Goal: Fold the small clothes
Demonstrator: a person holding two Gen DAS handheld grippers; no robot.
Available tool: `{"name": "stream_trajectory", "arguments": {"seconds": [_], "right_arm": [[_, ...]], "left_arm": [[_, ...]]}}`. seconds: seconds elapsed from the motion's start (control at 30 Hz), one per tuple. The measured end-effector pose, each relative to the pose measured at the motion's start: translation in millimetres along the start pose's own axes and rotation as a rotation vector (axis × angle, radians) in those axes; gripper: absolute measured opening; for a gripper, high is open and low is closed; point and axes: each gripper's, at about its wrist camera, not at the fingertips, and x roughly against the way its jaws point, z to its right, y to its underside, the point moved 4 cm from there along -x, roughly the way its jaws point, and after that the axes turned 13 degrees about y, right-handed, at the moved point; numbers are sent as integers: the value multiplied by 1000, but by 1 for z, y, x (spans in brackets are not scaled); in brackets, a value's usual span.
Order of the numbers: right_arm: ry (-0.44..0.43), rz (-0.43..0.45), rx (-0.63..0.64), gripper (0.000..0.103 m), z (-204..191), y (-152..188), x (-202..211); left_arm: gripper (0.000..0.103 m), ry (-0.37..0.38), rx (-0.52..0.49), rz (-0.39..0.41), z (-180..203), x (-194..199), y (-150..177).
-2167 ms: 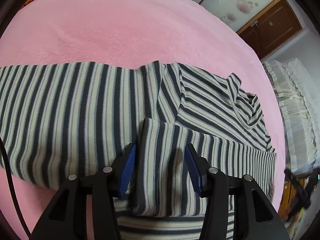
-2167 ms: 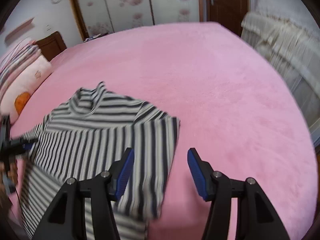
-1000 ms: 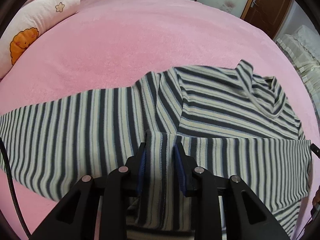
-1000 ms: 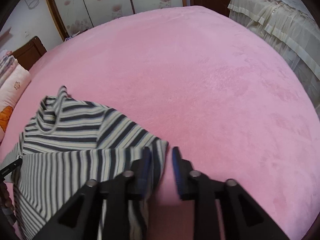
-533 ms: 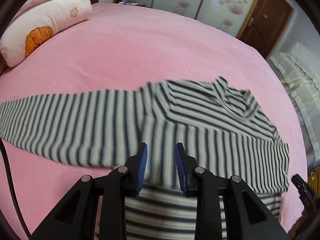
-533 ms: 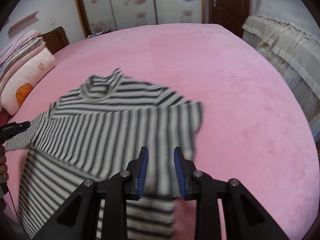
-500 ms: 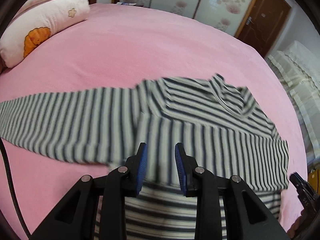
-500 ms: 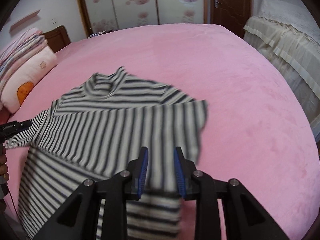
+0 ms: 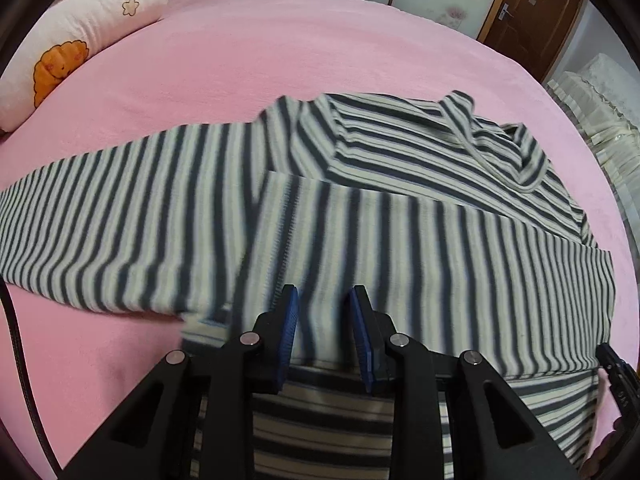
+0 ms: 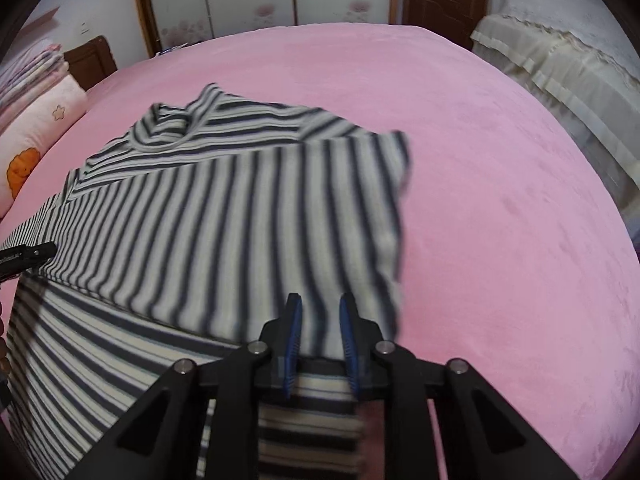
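Gripping the folded sleeve (image 9: 400, 264), both grippers, left (image 9: 324, 332) and right (image 10: 320, 336), have carried it toward six o'clock across the shirt (image 10: 200, 136); right's jaws just tightened, fold nearly set

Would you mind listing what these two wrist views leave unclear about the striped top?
- Striped top, left wrist view: its hem runs off the bottom edge behind the left gripper.
- Folded flap, right wrist view: motion-blurred, its edge indistinct.
- Right gripper: whether its pads press the cloth is unclear.
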Motion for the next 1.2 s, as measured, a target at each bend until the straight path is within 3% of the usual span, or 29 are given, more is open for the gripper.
{"name": "stream_trajectory", "arguments": {"seconds": [0.1,0.33,0.43,0.47,0.7,0.9,1.2], "right_arm": [[23,3,-25,15,14,2,0],[19,-14,-32,16,15,1,7],[-1,0,-28,16,10,-1,23],[-2,6,-22,16,8,-1,29],[-48,70,11,16,-15,-2,92],[-110,136,-3,18,-38,0,156],[-175,182,-36,18,-74,12,225]], "left_arm": [[26,24,4,-8,-6,0,-1],[27,-15,-51,-10,3,1,0],[45,-16,-46,6,7,17,-3],[58,-22,-46,16,7,24,-3],[90,-24,-95,127,24,100,-2],[94,15,-174,164,43,166,15],[102,114,-162,219,46,236,56]]}}
